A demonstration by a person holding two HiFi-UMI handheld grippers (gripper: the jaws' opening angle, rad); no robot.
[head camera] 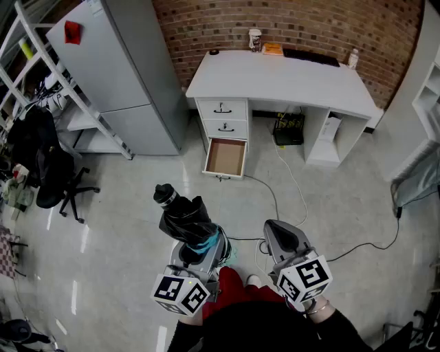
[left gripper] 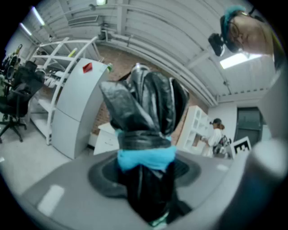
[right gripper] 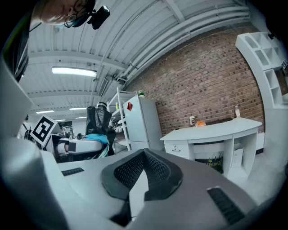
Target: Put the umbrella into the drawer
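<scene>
While the folded black umbrella [left gripper: 144,108] is clamped between the jaws of the left gripper [head camera: 199,253], the right gripper [right gripper: 144,155] is carried just beside it with its jaws closed tip to tip and nothing between them. The umbrella is gripped low on its body, at the height of a teal band [left gripper: 146,157] wrapped round the fabric, so that most of its length projects above the jaws. Its long axis is held close to upright, across the line of the jaws. The capped end [head camera: 163,196] is directed upward, and the lower end is seen below the pads. Both grippers are held in front of the person, over the pale floor [head camera: 137,275], well apart from the furniture.

Further out, a cable [head camera: 295,185] is laid across the floor toward the desk [head camera: 275,79]. Three drawers are stacked at the desk's left side. The upper two are closed, and the bottom drawer [head camera: 227,157] is pulled out, with only its bare brown base exposed. On the desktop, near the brick wall [head camera: 309,20], a cup [head camera: 255,39], an orange item [head camera: 272,49] and a small bottle [head camera: 353,58] are placed. A grey refrigerator [head camera: 117,75] is positioned left of the desk, and a black office chair [head camera: 55,179] is seen at the far left.
</scene>
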